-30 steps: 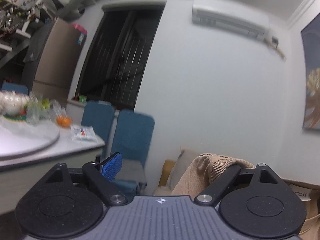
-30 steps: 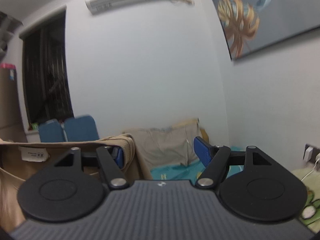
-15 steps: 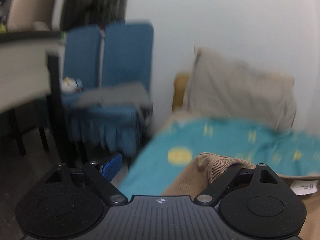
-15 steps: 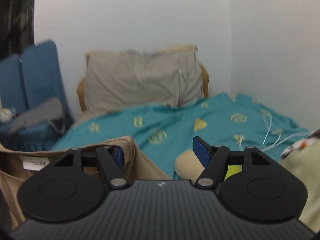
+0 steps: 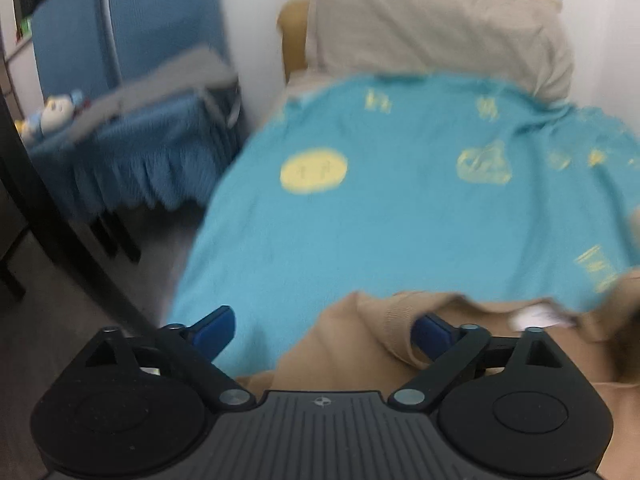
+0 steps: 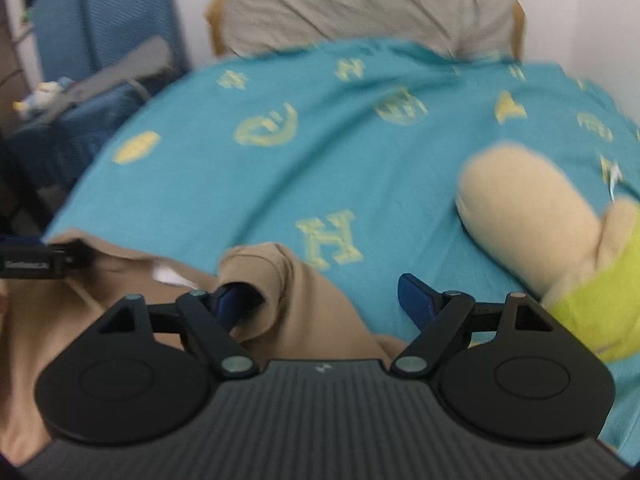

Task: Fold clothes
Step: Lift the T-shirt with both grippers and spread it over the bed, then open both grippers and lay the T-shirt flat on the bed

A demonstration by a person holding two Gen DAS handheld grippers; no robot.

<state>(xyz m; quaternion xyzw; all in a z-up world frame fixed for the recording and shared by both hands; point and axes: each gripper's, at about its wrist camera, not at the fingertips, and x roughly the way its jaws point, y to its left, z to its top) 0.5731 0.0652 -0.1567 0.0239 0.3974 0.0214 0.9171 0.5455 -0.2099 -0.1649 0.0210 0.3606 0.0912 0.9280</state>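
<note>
The tan knit garment [image 5: 360,344] lies at the near edge of the bed, on the teal blanket [image 5: 400,208] printed with yellow motifs; its top hem runs left to right between the two grippers. The left gripper [image 5: 324,330] and the right gripper [image 6: 328,300] have spread fingers that have just been opening; a ribbed fold drapes loosely against one blue finger of each, unpinched. A beige plush toy [image 6: 532,216] lies far right.
</note>
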